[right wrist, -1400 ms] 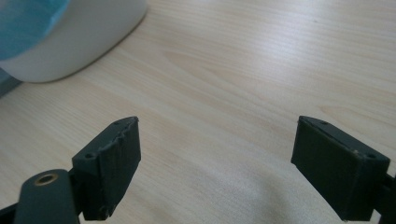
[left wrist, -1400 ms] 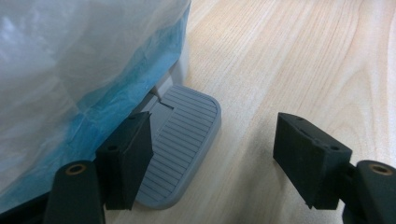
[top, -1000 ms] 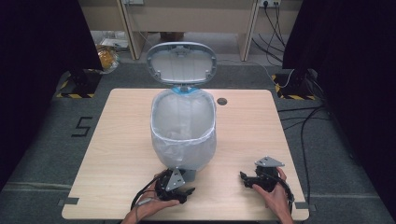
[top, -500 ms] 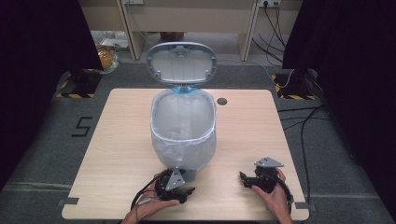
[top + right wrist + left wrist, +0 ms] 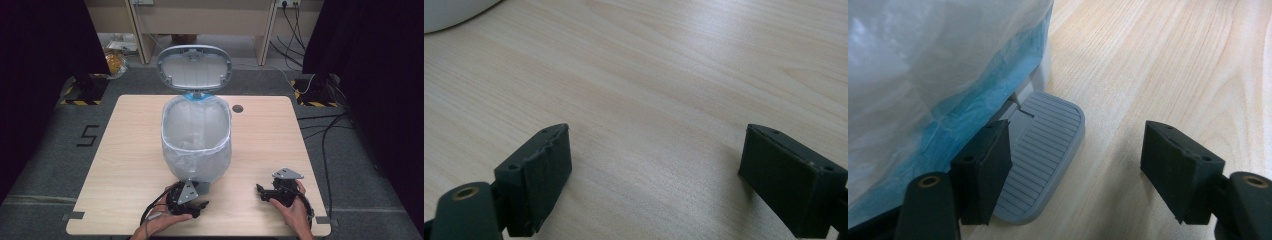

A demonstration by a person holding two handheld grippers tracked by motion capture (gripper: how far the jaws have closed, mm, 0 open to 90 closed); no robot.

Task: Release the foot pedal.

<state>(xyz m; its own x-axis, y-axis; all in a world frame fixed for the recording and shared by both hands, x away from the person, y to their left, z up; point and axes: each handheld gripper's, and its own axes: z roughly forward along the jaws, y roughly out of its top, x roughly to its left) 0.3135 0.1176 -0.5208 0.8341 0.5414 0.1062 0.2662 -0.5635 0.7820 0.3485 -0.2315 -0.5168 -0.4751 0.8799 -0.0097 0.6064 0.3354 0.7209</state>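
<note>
A white pedal bin (image 5: 197, 145) lined with a translucent bag (image 5: 923, 75) stands mid-table, its grey lid (image 5: 194, 67) tipped up and open. The bin's ribbed grey foot pedal (image 5: 1043, 150) lies flat on the wood at its near side. My left gripper (image 5: 196, 204) rests low on the table right at the pedal, open, with one jaw over the pedal's edge and the other on bare wood (image 5: 1079, 175). My right gripper (image 5: 262, 191) sits open on the table to the bin's right, with nothing between its jaws (image 5: 656, 180).
The wooden table (image 5: 125, 150) has a round cable hole (image 5: 237, 108) behind the bin. Black cables (image 5: 325, 140) trail over the grey floor to the right. A bin's white base edge (image 5: 454, 12) shows in the right gripper view.
The right gripper has shifted slightly toward the near edge; the left gripper and bin stay as they were.
</note>
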